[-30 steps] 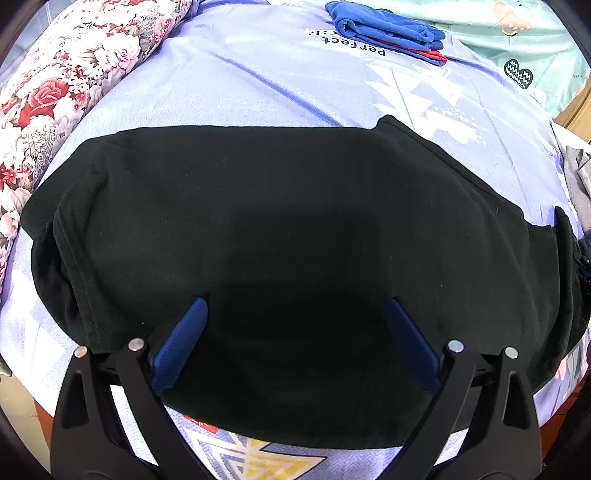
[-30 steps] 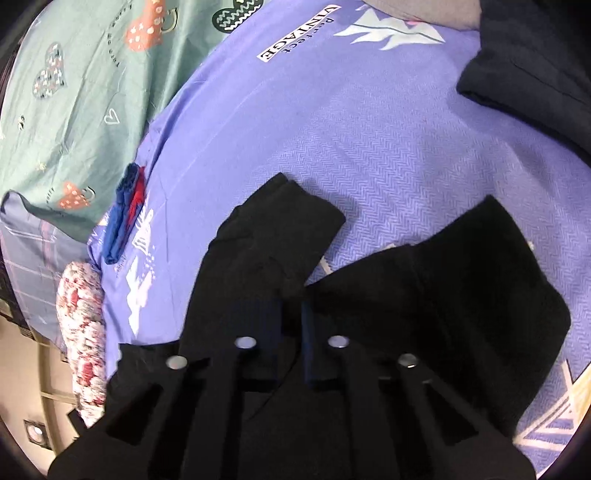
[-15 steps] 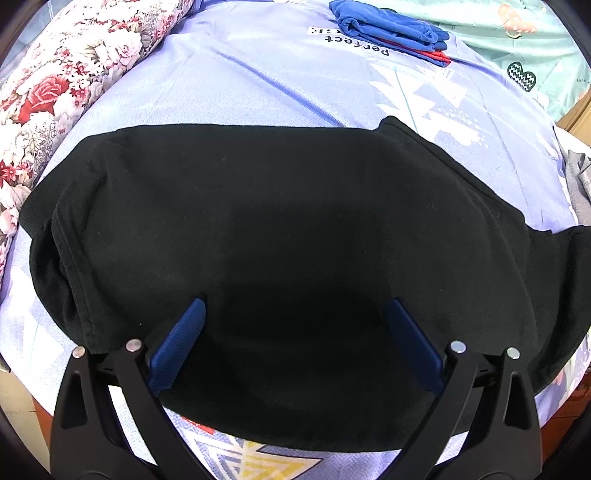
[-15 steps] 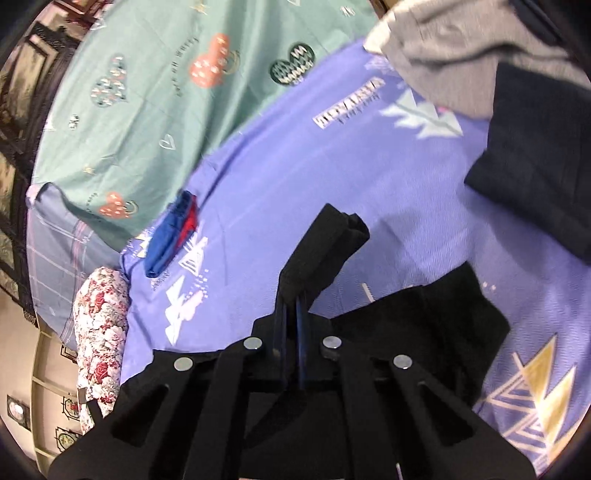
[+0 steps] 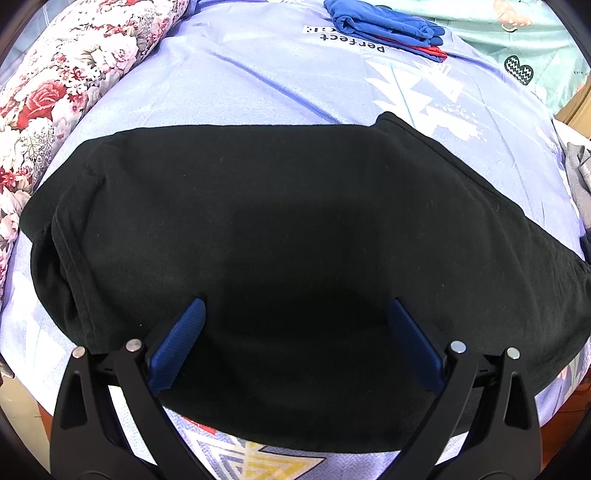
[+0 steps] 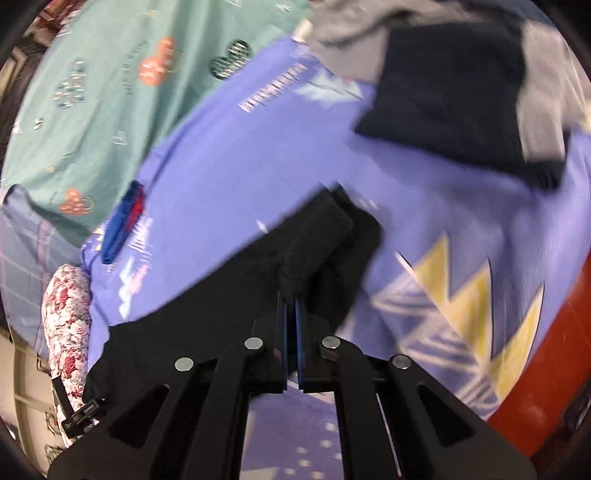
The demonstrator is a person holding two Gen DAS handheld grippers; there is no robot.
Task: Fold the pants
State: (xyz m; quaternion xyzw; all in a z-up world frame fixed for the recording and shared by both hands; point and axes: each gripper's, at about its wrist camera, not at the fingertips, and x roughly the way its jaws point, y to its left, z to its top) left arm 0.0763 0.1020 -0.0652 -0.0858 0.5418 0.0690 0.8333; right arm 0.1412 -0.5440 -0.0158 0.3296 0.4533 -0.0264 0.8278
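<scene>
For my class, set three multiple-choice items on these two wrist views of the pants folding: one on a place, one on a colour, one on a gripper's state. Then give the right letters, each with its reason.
1. Where does the folded blue garment lie?
A. on the purple sheet, beyond the black pants
B. on top of the pants
C. between the left gripper's fingers

2. What colour are the left gripper's finger pads?
A. red
B. blue
C. white

3. How does the right gripper stand?
A. wide open above the sheet
B. shut on nothing
C. shut on a leg end of the pants

Key: 1 A, it sits at the far edge of the sheet, apart from the pants. 2 B, both pads show blue in the left wrist view. 3 C, black cloth runs out from between its closed fingers.
</scene>
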